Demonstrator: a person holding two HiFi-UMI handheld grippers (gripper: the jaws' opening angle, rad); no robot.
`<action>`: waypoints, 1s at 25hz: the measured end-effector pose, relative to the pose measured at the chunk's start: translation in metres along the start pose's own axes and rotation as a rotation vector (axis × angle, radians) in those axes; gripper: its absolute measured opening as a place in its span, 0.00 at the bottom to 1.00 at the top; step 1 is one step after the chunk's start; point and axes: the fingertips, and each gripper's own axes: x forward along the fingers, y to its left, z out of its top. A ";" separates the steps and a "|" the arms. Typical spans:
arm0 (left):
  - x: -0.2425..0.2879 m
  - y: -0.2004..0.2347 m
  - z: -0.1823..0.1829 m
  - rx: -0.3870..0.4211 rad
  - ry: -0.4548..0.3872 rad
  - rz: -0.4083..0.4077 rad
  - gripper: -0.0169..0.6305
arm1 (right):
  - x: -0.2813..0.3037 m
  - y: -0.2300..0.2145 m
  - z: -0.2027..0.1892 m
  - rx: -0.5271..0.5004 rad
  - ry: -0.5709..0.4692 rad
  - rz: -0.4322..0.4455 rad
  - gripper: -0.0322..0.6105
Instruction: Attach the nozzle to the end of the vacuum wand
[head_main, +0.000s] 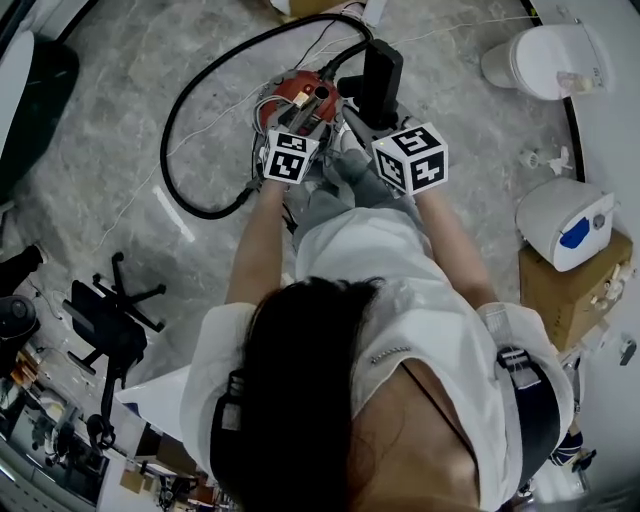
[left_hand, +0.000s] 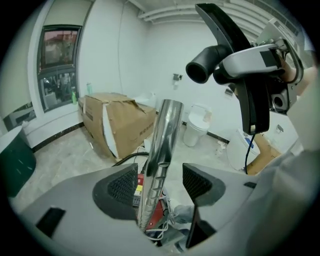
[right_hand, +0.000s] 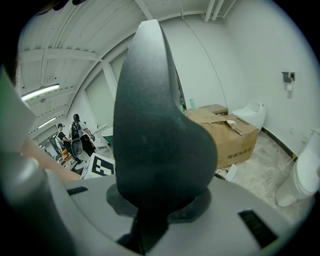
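Black plastic nozzle (right_hand: 160, 145), held up just to the right of the red vacuum body (head_main: 305, 97) and above it. The right gripper (right_hand: 160, 202) is clamped tight on its thick base, so the open socket end stays free for fitting. The chrome wand (left_hand: 161, 160) rises over the vacuum body, its bare top end near the nozzle's socket but apart from it, so the two are not yet joined. The left gripper (left_hand: 159, 186) is spread wide around the wand. The tube runs close along the left pad and stands clear of the right pad, so nothing is gripped. It looks placed there to close on the tube and steady it against the push of the nozzle. The black hose (head_main: 175, 130) loops out from the vacuum body to its left on the marble floor, slack enough not to drag on the wand. A cardboard box (left_hand: 117, 125) stands beyond the vacuum body, and the toilet (head_main: 540, 60) is well apart from it to the right, both clear of the work.
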 end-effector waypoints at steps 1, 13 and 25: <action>0.002 0.002 0.002 -0.017 -0.019 0.003 0.44 | 0.001 -0.002 0.000 -0.006 0.006 0.003 0.20; 0.022 -0.001 0.009 -0.017 -0.039 -0.034 0.44 | 0.013 -0.014 -0.005 0.031 0.039 0.038 0.20; 0.034 0.001 0.016 0.055 -0.059 -0.012 0.30 | 0.027 -0.016 -0.005 0.079 0.048 0.075 0.20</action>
